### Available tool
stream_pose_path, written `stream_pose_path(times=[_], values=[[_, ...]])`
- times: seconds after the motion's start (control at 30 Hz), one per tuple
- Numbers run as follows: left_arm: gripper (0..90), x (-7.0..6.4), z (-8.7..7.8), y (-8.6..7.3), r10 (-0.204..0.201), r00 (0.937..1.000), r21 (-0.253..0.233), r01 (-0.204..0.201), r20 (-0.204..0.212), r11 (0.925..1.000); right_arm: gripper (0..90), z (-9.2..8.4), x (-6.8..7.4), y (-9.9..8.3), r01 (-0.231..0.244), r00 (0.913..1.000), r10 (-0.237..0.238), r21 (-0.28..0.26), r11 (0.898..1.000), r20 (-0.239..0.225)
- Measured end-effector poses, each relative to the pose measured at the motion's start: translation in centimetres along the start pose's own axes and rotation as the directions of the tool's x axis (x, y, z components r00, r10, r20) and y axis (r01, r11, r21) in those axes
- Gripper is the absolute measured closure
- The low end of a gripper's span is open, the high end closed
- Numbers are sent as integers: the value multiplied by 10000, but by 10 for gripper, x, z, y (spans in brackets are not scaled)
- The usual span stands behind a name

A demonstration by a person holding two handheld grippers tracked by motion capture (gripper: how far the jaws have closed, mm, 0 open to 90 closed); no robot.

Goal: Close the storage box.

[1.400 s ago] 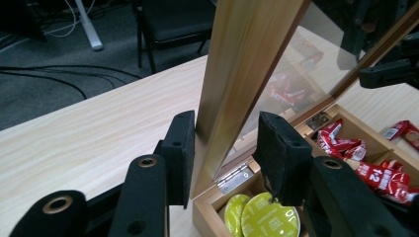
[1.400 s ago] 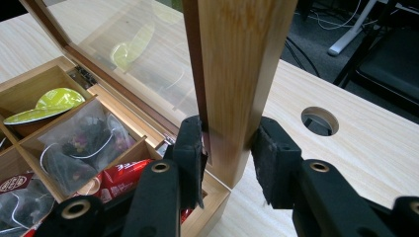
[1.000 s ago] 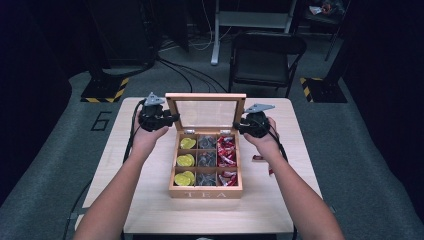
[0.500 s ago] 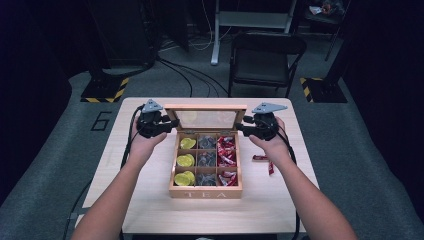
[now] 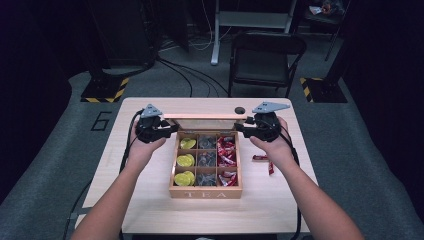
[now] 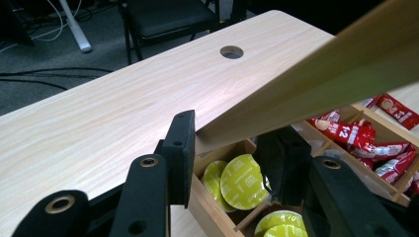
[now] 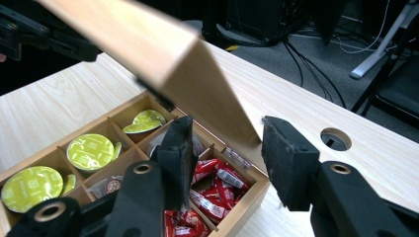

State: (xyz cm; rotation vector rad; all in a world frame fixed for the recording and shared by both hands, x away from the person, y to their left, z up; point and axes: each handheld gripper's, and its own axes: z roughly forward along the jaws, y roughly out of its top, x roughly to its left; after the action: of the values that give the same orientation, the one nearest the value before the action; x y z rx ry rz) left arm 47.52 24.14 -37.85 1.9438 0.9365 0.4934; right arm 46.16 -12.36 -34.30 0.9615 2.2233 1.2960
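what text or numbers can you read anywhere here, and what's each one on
"TEA": on the front wall of the wooden tea box, high view.
"6": painted on the grey floor left of the table, high view.
"12": on a red sachet in the box, left gripper view.
The print on the green capsule lids and the other red sachets is too blurred to read.
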Motion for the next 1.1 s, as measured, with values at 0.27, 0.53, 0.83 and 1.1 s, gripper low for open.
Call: stream_pose_path(times=[0.27, 0.53, 0.83, 1.1], values=[[591, -4, -3, -3, 75, 10000, 308, -76, 47, 9995, 568, -11, 10, -3, 366, 9993, -365, -72, 9993, 76], [583, -6, -5, -14, -216, 9995, 271, 209, 225, 9994, 562, -15, 18, -14, 369, 9993, -368, -45, 9993, 82], [524, -12, -21, -27, -388, 9986, 267, 378, 356, 9989, 559, -18, 27, -28, 555, 9983, -554, -83, 9984, 194], [528, -22, -41, -37, -261, 9980, 172, 252, 573, 9995, 559, -21, 35, -39, 627, 9974, -624, -70, 9980, 368]])
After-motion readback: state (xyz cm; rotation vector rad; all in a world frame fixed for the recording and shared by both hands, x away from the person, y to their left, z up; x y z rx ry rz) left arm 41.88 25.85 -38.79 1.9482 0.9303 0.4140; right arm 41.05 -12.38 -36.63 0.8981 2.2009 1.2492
